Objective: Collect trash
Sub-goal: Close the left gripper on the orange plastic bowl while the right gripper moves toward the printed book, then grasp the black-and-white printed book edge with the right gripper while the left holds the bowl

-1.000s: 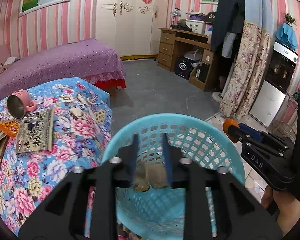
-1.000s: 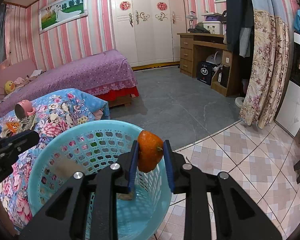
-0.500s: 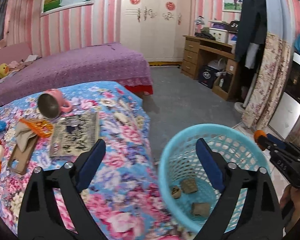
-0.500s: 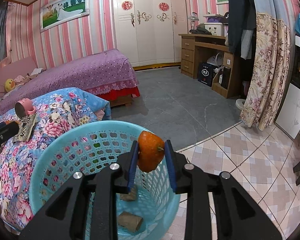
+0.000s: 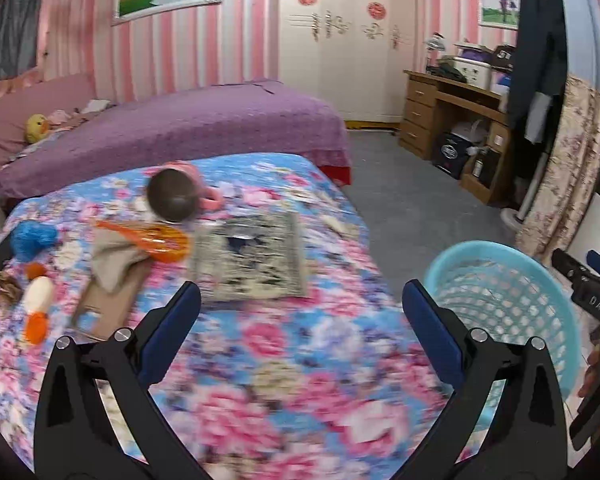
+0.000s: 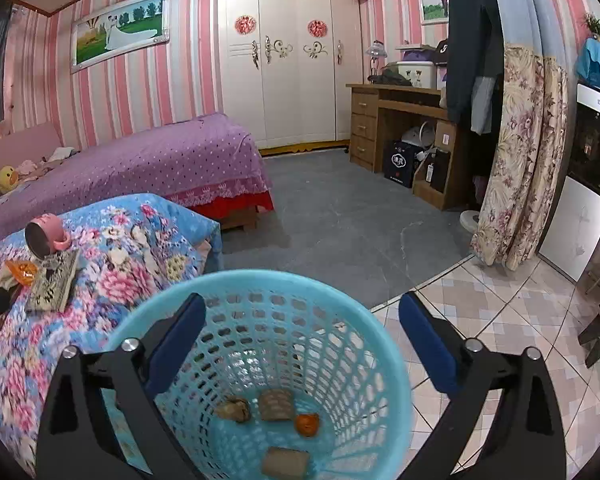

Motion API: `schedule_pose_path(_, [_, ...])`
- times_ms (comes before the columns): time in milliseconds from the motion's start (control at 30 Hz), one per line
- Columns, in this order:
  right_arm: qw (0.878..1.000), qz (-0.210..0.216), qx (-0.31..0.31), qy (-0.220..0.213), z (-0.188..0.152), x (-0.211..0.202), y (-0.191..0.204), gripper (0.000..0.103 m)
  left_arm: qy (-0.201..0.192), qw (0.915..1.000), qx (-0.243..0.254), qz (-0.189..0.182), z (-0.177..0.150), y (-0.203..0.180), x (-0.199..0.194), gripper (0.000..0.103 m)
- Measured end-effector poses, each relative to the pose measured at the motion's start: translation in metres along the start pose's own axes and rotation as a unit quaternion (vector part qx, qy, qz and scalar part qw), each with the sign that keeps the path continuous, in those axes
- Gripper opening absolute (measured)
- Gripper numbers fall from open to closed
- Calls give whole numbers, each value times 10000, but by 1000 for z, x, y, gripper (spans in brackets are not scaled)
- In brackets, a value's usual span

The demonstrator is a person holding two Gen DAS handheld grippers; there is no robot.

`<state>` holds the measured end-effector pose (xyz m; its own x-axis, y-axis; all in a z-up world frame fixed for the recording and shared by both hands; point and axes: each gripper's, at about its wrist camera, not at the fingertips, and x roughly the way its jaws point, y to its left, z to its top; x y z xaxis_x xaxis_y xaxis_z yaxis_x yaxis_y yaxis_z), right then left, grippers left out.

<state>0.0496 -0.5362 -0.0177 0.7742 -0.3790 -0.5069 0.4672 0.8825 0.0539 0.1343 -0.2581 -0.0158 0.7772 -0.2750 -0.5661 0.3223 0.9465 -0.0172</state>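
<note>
A light blue mesh basket (image 6: 284,320) stands on the floor beside the floral-covered table (image 6: 112,264); it also shows in the left wrist view (image 5: 508,304). In it lie an orange peel (image 6: 307,424), two brown scraps (image 6: 276,405) and a crumpled wad (image 6: 233,409). My right gripper (image 6: 302,344) is open and empty above the basket. My left gripper (image 5: 300,332) is open and empty above the table (image 5: 284,360). On the table lie an orange wrapper (image 5: 160,240), a brown crumpled paper (image 5: 114,258), a blue wad (image 5: 32,238) and an orange-and-white piece (image 5: 38,308).
A pink mug (image 5: 180,196) lies on its side next to a patterned book (image 5: 252,260). A brown flat card (image 5: 108,300) lies at the left. A purple bed (image 5: 180,128) stands behind, a wooden desk (image 6: 400,128) at the right. The right gripper's body (image 5: 588,296) shows past the basket.
My right gripper opened and the orange peel dropped into the basket. My left gripper swung left from the basket to over the table, staying open.
</note>
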Motion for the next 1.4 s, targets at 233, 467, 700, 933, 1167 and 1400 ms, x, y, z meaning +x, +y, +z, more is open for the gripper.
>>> schedule_pose_path(233, [9999,146,-71,24,6,5,45,98,-74,9986,-200,476,6,77,-7,98])
schedule_pose_path(467, [9985,344,-420,23,7,9,107,98,54,9927,-579,1061,-10,171,-4,98])
schedule_pose_path(700, [9959,545,-723,79,2,13,157,98,618,9852,-875,1335,-40,241,9,97])
schedule_pose_path(933, [9928,746,-907,244,-7,19,193,98,1047,9809,-1079,1232,-55,268,22,91])
schedule_pose_path(1167, [9862,1060,-1170,489,-16,26,228,98,1239,9812,-1012,1082,-55,268,33,44])
schedule_pose_path(1400, [9797,1145,-1377,905,-21,43,252,98,1074,9833,-880,1178,-50,268,19,39])
